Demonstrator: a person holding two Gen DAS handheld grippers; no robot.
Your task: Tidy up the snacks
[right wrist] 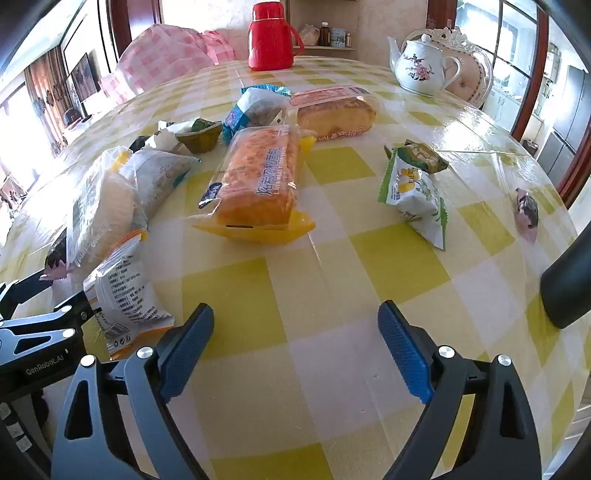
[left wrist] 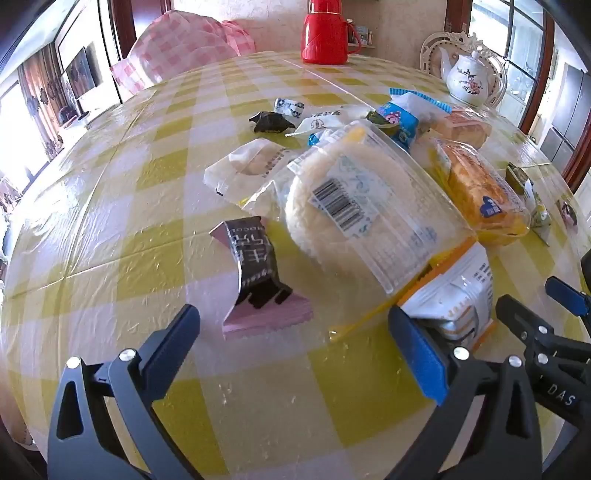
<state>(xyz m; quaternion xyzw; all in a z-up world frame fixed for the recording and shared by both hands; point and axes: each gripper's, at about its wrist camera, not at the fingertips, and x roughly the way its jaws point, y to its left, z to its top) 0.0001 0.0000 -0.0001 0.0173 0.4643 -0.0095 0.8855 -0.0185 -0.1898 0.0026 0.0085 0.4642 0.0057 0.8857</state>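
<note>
Packaged snacks lie scattered on a yellow-checked table (left wrist: 110, 258). In the left wrist view my left gripper (left wrist: 291, 325) is open and empty, just short of a pink-and-black wrapper (left wrist: 258, 273); beyond it lie a clear bag of rice cakes (left wrist: 354, 206) and an orange-white pack (left wrist: 461, 295). In the right wrist view my right gripper (right wrist: 295, 321) is open and empty over bare cloth. Ahead lie a yellow-wrapped bread (right wrist: 258, 181), a second bread loaf (right wrist: 336, 112) and a green snack bag (right wrist: 413, 192). The orange-white pack (right wrist: 122, 291) lies to its left.
A red thermos (left wrist: 325, 33) and a white teapot (left wrist: 471, 79) stand at the far edge. Small candies (left wrist: 271, 122) lie mid-table. A pink checked cushion (left wrist: 177, 48) sits behind the table. A small wrapper (right wrist: 528, 210) lies near the right edge. A dark object (right wrist: 569, 284) intrudes at right.
</note>
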